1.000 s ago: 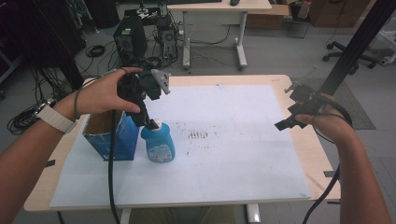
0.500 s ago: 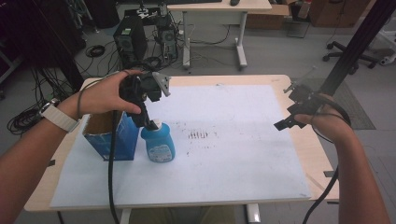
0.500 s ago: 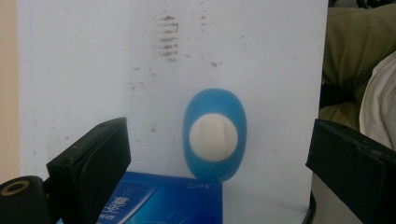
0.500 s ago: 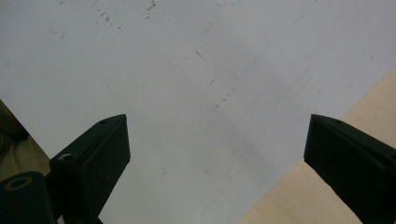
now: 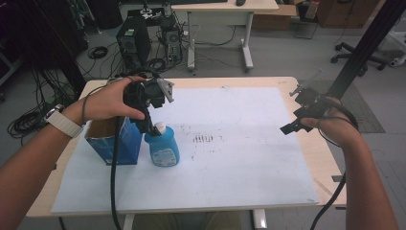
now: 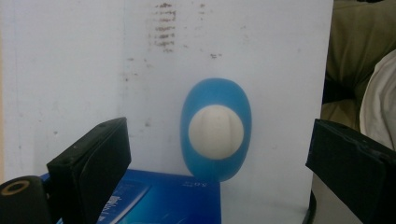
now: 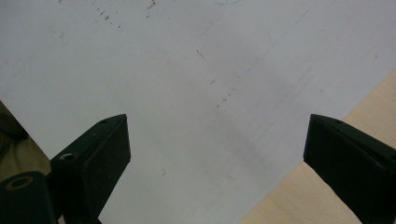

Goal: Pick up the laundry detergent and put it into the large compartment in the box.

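Observation:
A blue bottle (image 5: 163, 149) with a white cap stands upright on the white sheet (image 5: 239, 158), close against a blue cardboard box (image 5: 114, 141) on its left. My left gripper (image 5: 150, 125) hangs just above the cap, pointing down. In the left gripper view its jaws stand wide open on either side of the bottle (image 6: 215, 130), without touching it, and the box (image 6: 159, 198) lies at the bottom. My right gripper (image 5: 293, 123) hovers over the sheet's right edge. It is open with nothing between its jaws (image 7: 217, 135).
The wooden table (image 5: 311, 153) shows bare past the sheet on the right. Dark smudges (image 5: 205, 139) mark the sheet's middle. The box's top is open. A cable hangs from my left gripper over the front edge. A black post (image 5: 356, 62) rises beyond the right corner.

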`<state>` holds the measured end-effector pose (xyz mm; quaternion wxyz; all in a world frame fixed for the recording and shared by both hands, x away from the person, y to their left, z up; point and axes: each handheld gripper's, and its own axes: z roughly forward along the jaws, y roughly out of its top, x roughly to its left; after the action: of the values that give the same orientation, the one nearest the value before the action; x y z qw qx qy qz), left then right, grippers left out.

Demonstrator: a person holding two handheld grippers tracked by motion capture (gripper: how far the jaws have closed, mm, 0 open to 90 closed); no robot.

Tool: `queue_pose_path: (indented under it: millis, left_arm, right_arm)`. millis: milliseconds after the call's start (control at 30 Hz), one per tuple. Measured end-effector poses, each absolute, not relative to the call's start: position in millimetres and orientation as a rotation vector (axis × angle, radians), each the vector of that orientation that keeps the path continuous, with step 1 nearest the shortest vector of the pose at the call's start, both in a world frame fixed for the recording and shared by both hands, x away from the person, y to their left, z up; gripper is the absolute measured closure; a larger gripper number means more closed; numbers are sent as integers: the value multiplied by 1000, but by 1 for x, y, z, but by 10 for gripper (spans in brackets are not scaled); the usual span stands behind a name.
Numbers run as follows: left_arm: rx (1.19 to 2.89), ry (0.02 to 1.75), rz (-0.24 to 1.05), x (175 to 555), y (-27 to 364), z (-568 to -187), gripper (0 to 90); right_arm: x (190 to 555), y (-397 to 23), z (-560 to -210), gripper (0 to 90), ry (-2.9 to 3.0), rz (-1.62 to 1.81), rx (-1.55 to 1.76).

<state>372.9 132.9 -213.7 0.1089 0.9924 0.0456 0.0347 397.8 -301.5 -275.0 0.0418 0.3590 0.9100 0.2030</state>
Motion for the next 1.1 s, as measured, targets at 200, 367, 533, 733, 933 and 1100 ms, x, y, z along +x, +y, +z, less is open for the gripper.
queue_pose_path:
  millis: [200, 367, 533, 733, 933, 1100]
  left_arm:
    - [2932, 138, 84, 374, 133, -223, 75]
    - [2935, 138, 77, 375, 132, -229, 71]
    - [2943, 137, 79, 376, 131, -238, 70]
    - [2947, 132, 94, 376, 129, -241, 70]
    - [2963, 139, 104, 376, 127, -244, 75]
    - [2974, 144, 86, 375, 126, -249, 75]
  right_arm:
    - [399, -300, -276, 75, 2790, 615, 1098]
    - [399, -299, -276, 75, 2791, 618, 1095]
    - [399, -299, -277, 75, 2792, 614, 1099]
    - [399, -299, -278, 75, 2794, 613, 1100]
    - [399, -300, -279, 75, 2792, 615, 1102]
    - [399, -300, -279, 75, 2792, 615, 1103]
